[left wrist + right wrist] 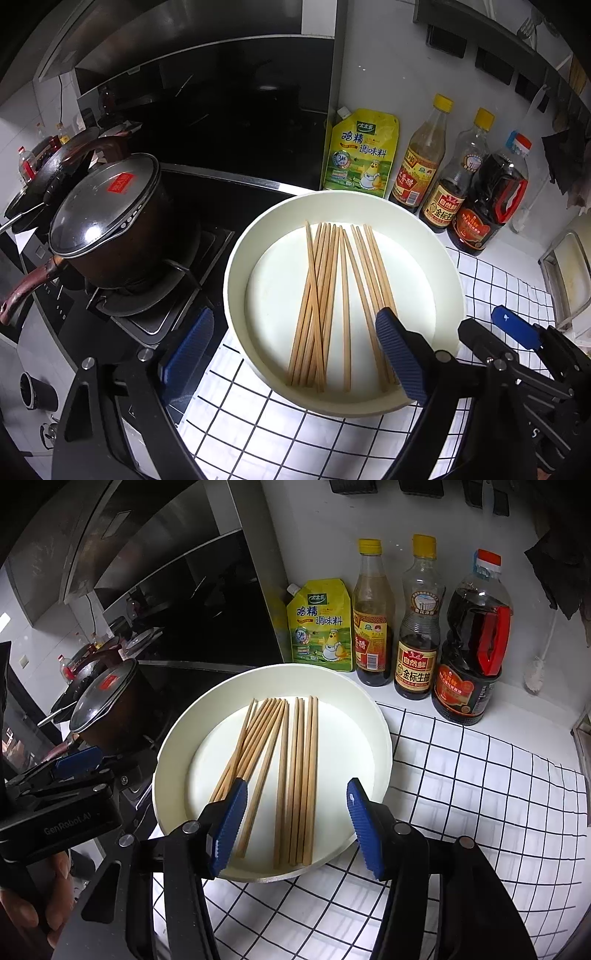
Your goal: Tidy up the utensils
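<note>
Above a round white shallow dish point(380, 760) on a black-gridded white cloth point(480, 794), we hold the left gripper point(295, 350) and right gripper point(295, 823) with jaws spread, gripping nothing. The light wooden chopsticks point(291, 771) lie inside the dish, one fanned cluster and one tidier row; we judge final sorting remains. No holder for them is in view, and the hob at far left is dark.

Matt wooden chopsticks point(291, 775) lie in a smooth, perhaps plastic white tray point(177, 771) on gridded cloth point(480, 794)
</note>
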Available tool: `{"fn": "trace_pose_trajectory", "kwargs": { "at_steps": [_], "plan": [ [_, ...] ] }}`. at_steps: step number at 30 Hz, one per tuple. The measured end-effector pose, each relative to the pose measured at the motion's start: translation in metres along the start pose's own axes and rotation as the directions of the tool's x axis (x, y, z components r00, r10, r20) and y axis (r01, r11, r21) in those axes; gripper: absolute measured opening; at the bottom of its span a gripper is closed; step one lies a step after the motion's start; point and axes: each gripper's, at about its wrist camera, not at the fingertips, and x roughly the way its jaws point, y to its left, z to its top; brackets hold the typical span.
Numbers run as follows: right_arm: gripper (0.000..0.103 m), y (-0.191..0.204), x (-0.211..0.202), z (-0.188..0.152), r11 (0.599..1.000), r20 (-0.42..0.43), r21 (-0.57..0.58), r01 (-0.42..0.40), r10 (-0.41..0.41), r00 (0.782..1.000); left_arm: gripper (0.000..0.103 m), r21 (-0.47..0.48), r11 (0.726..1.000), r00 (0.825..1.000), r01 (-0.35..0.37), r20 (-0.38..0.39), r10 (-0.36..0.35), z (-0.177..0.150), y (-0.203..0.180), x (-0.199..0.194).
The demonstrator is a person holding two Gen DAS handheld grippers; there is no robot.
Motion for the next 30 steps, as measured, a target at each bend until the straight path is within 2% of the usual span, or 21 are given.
{"fn": "trace_pose_trajectory", "kwargs": {
  "at_steps": [11, 22, 30],
  "plan": [
    [0.055, -0.001, -0.008, -0.002, 1.0, 0.009, -0.007, 0.011, -0.01, 1.0, 0.094, -0.017, 1.0, 1.0, 0.01, 0.015, -0.01, 0.001, -0.001, -0.009],
    [0.055, -0.001, -0.013, -0.005, 1.0, 0.009, -0.016, 0.006, -0.006, 1.0, 0.094, -0.015, 1.0, 0.998, -0.026, 0.048, 0.027, 0.0, -0.005, -0.02],
    [0.055, 0.001, -0.014, -0.004, 1.0, 0.011, -0.024, 0.006, -0.006, 1.0, 0.094, -0.004, 0.999, 0.998, -0.035, 0.042, 0.035, 0.001, -0.008, -0.022]
  ]
}}
